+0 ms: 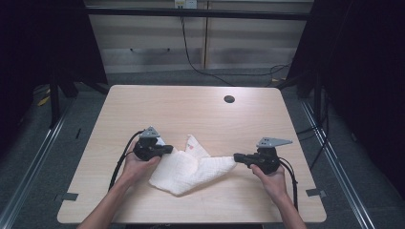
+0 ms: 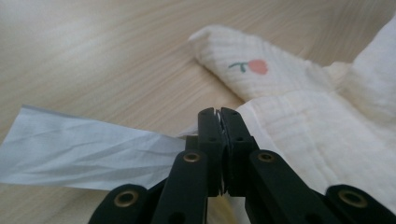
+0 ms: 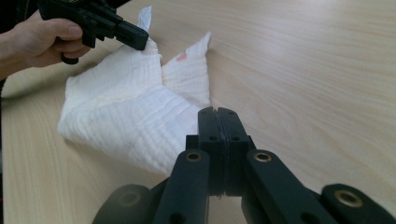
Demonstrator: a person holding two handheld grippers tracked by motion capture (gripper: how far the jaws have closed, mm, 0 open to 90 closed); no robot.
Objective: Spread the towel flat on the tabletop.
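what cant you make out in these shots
- Right gripper view: its shut jaws cover the cloth edge, so the pinch itself is hidden.
- Left gripper view: the label is cut off at the left edge.
- High view: the flower print is too small to read.

Cloth (image 1: 186,167) lies on table (image 1: 191,109), lower centre of frame. Left gripper (image 1: 168,149) at its left corner, right gripper (image 1: 237,158) at its right. Hole (image 1: 229,99) behind, upper right.

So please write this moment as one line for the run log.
left gripper: shut on cloth | right gripper: shut on cloth | cloth: crumpled on table
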